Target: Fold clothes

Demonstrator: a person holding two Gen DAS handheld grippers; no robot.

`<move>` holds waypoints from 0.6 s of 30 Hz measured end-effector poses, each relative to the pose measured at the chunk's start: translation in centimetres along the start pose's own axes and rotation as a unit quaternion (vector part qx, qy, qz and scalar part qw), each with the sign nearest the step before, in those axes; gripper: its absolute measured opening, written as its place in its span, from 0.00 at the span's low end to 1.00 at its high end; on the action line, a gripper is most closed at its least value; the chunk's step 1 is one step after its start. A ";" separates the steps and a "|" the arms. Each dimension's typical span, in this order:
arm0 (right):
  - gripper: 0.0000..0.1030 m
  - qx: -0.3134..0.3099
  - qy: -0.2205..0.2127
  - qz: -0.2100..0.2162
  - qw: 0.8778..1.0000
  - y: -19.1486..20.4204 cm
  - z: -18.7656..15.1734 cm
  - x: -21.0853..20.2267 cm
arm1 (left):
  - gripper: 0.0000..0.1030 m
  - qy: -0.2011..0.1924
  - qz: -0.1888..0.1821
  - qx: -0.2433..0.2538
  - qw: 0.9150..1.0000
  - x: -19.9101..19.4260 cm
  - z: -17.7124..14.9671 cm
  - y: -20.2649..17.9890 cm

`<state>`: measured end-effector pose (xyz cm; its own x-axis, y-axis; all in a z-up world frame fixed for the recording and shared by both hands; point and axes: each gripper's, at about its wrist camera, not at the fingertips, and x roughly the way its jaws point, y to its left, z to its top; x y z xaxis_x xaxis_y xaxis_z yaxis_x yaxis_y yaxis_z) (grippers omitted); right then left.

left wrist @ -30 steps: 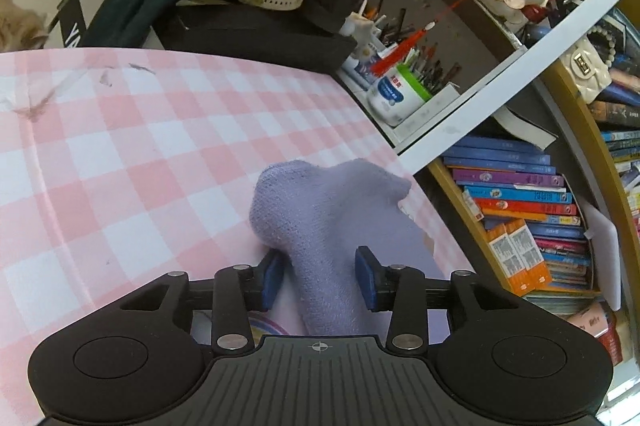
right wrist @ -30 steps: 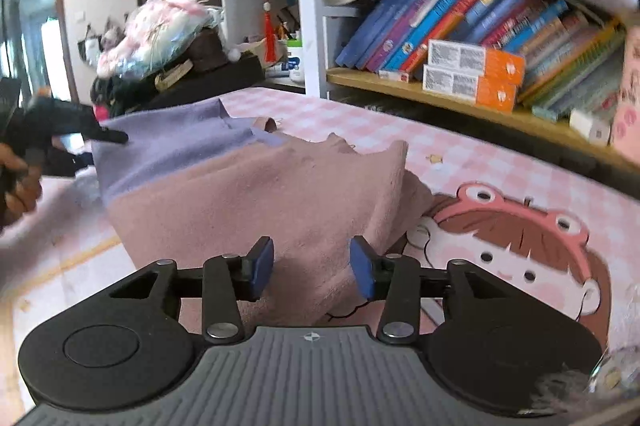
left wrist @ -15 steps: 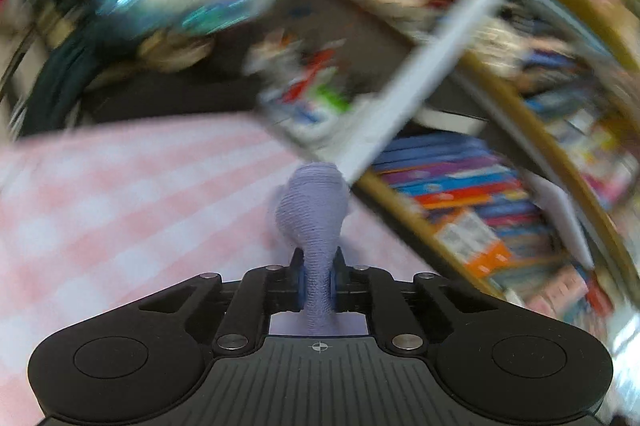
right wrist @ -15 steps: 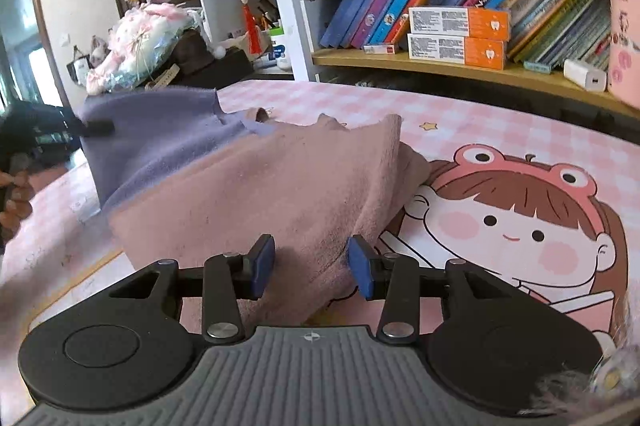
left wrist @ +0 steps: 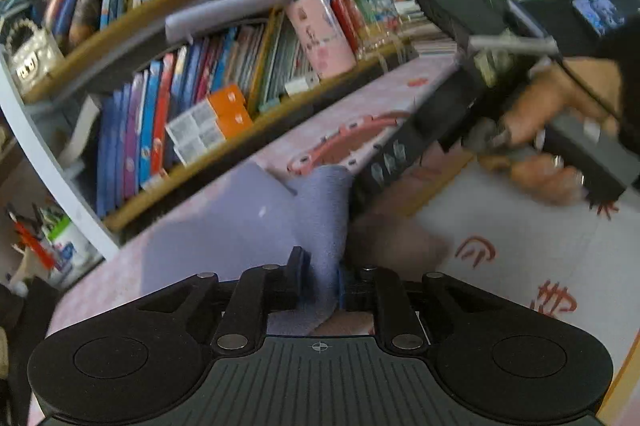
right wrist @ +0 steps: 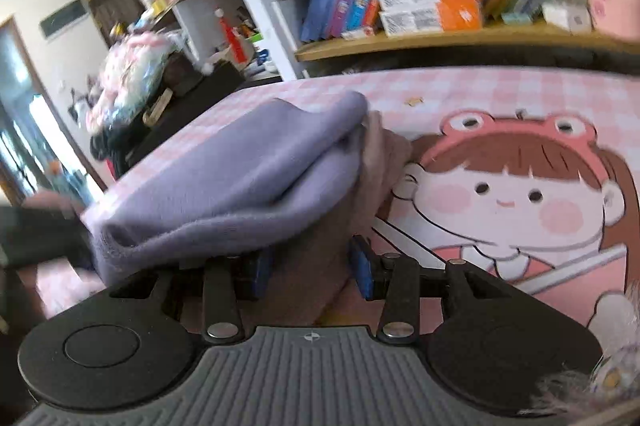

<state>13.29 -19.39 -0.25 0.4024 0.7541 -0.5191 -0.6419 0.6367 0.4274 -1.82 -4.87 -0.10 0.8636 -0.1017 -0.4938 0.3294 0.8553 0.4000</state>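
Behind, bookshelf (right wrist: 420,5) beside cartoon-print table (right wrist: 500,185)

The bench (right wrist: 460,85), covered in pink-and-white check with a cartoon girl in a frog hat at the right of the frame, carries a lilac garment (right wrist: 240,177) folded over mauve cloth (right wrist: 384,161) at centre-left.

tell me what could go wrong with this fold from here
1. The left gripper pinches only a narrow bunch of the purple cloth, so the edge might slip out mid-fold.
2. The purple layer is draping over the right gripper, whose jaws stand open around the pink cloth; it could snag on the fingers.
3. The two grippers are close together and may bump.
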 end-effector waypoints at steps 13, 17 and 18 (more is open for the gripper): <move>0.31 0.054 0.003 0.018 0.998 -1.0 0.1 -0.2 | 0.13 -0.078 0.024 -0.029 0.996 -1.9 0.7 0.2; 0.29 0.056 0.004 0.016 0.998 -1.1 0.1 -0.2 | 0.11 -0.095 0.025 -0.013 0.995 -2.3 1.0 -0.4; 0.29 0.059 0.003 0.016 0.998 -1.2 0.1 -0.2 | 0.12 -0.069 0.012 0.014 0.997 -1.7 0.9 -1.0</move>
<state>14.04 -20.25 -0.60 0.3776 0.7740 -0.5084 -0.5737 0.6265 0.5277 -3.27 -6.00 1.08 0.9146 -0.1525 -0.3746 0.3180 0.8433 0.4332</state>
